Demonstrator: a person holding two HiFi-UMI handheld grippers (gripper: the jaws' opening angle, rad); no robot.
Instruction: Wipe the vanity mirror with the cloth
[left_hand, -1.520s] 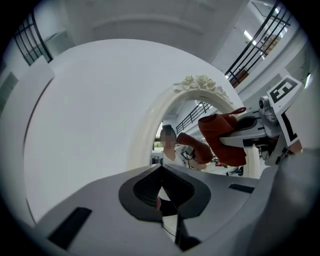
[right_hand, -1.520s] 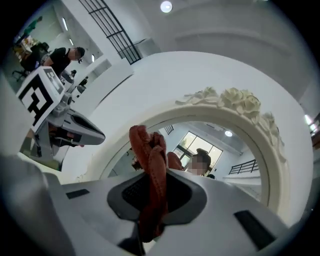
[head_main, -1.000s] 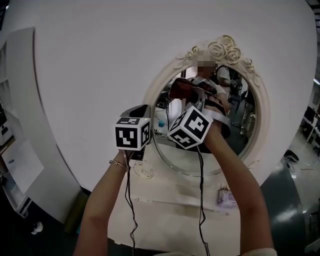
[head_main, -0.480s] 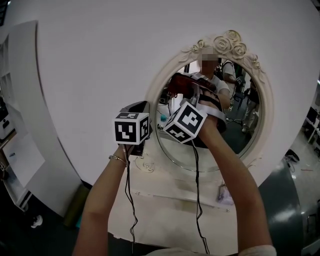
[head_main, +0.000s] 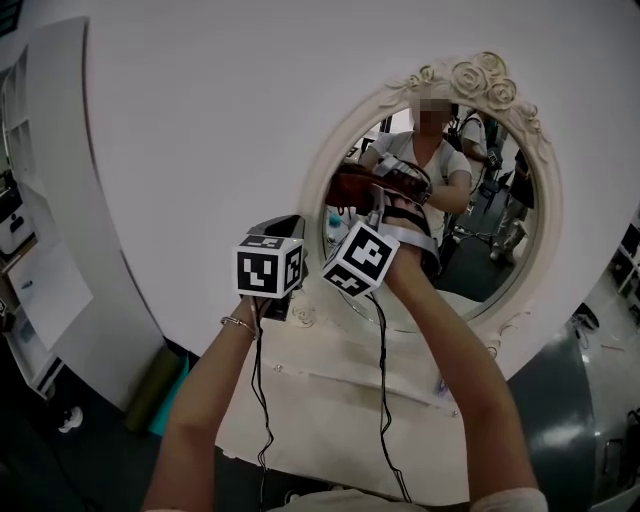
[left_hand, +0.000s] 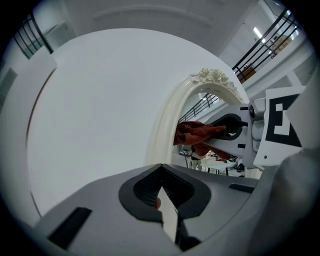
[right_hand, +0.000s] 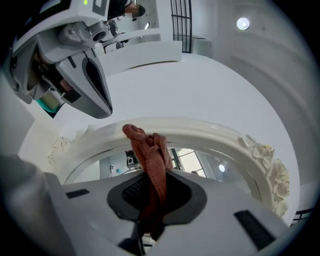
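The oval vanity mirror (head_main: 470, 250) has a cream frame (head_main: 336, 150) carved with roses and stands on a cream vanity top (head_main: 330, 400). My right gripper (head_main: 374, 203) is shut on a bunched red cloth (head_main: 350, 184) and holds it against the left part of the glass. In the right gripper view the cloth (right_hand: 150, 160) sticks up out of the right gripper (right_hand: 150, 200), in front of the frame (right_hand: 210, 132). My left gripper (head_main: 277, 226) is beside the frame's lower left. In its own view the left gripper (left_hand: 161, 197) is shut on nothing, and the cloth (left_hand: 195, 136) shows ahead.
A large white round panel (head_main: 220, 120) backs the mirror. A small object (head_main: 441, 385) lies on the vanity top at the right. Cables (head_main: 262, 400) hang from both grippers. A white board (head_main: 45, 290) and a green object (head_main: 165, 392) are at the left.
My right gripper has carried the cloth left and a little down across the glass, toward the frame's left side. The left gripper has hardly moved.
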